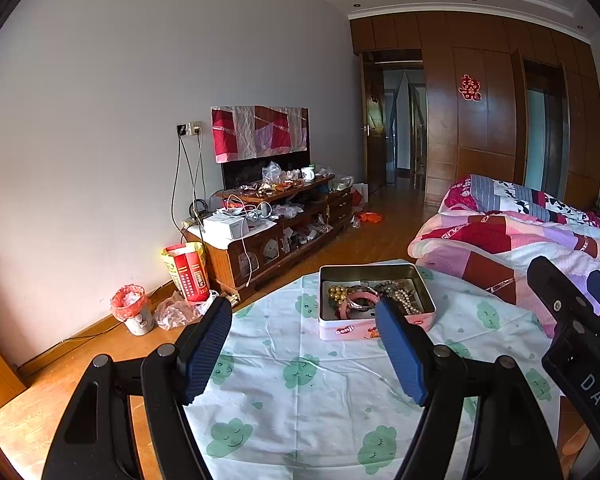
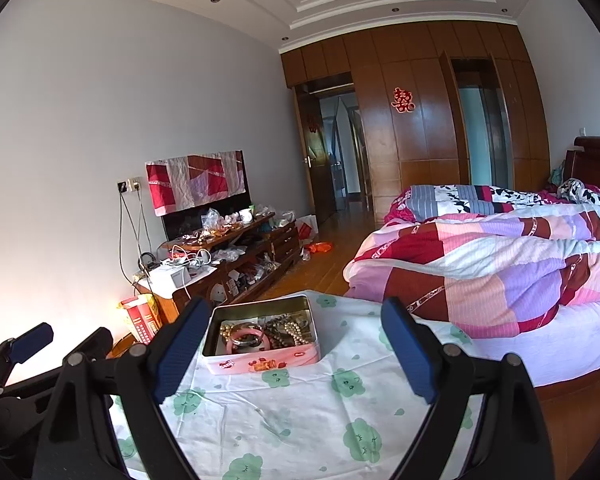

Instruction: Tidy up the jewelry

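Both hand-held grippers, left point(image 1: 304, 312) and right point(image 2: 290, 312), spread wide before jewelry tin point(image 2: 260, 362).

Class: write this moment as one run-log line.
left hand-held gripper: open, empty | right hand-held gripper: open, empty | tin: on cloth, lid off, pink bangle and beads inside | jewelry untouched

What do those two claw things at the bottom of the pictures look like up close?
Both are alike: the left gripper and right gripper have black plastic linkage arms with round silver pivot pins, ending in flat fingers faced with blue textured pads. The right one's body carries white letters "DAS". No cables or sleeves show.
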{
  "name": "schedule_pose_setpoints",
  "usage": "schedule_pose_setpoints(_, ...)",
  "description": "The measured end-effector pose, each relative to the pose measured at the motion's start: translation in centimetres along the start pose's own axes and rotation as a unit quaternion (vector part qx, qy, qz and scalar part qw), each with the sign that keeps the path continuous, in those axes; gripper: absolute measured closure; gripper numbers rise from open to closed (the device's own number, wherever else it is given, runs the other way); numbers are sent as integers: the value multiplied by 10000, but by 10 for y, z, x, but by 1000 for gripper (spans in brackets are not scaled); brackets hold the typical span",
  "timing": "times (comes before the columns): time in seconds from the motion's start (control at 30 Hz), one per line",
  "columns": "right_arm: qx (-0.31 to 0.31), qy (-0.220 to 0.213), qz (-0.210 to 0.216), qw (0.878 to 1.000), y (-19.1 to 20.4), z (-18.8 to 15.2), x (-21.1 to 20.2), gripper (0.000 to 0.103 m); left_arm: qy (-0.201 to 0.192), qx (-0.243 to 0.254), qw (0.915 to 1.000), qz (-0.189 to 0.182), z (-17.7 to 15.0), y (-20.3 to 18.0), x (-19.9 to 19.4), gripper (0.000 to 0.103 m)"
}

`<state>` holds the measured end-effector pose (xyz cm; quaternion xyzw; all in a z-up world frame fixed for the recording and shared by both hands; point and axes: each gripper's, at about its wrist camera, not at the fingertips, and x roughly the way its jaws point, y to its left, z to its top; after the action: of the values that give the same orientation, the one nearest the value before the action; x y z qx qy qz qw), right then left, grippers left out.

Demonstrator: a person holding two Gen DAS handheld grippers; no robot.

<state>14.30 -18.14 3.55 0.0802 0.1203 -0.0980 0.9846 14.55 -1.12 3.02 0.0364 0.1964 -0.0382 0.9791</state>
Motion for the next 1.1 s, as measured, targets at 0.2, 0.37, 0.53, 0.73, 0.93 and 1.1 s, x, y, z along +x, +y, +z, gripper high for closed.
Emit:
schedule_pose_setpoints(0.2,-15,17,1,10000,-1,0,0,13,6,-4,10000,-8,0,0,0,28)
schedule_pose_setpoints(0.37,-6,8,-1,10000,0,0,1,13,10,-8,10000,-1,0,1,-1,28)
schedule_pose_setpoints(0.53,-11,15,-2,10000,0,0,1,13,19,1,10000,-8,0,0,-2,28)
schedule_pose_setpoints(0.73,2,18,1,10000,0,0,1,13,35,14,10000,-9,0,-1,-2,28)
schedule_pose_setpoints(0.93,29,54,18,10000,0,-2,1,13,68,26,10000,-10,-1,-3,-2,28)
schedule_pose_setpoints(1.1,18,55,22,10000,0,-2,2,13,62,17,10000,-27,0,-4,-1,28)
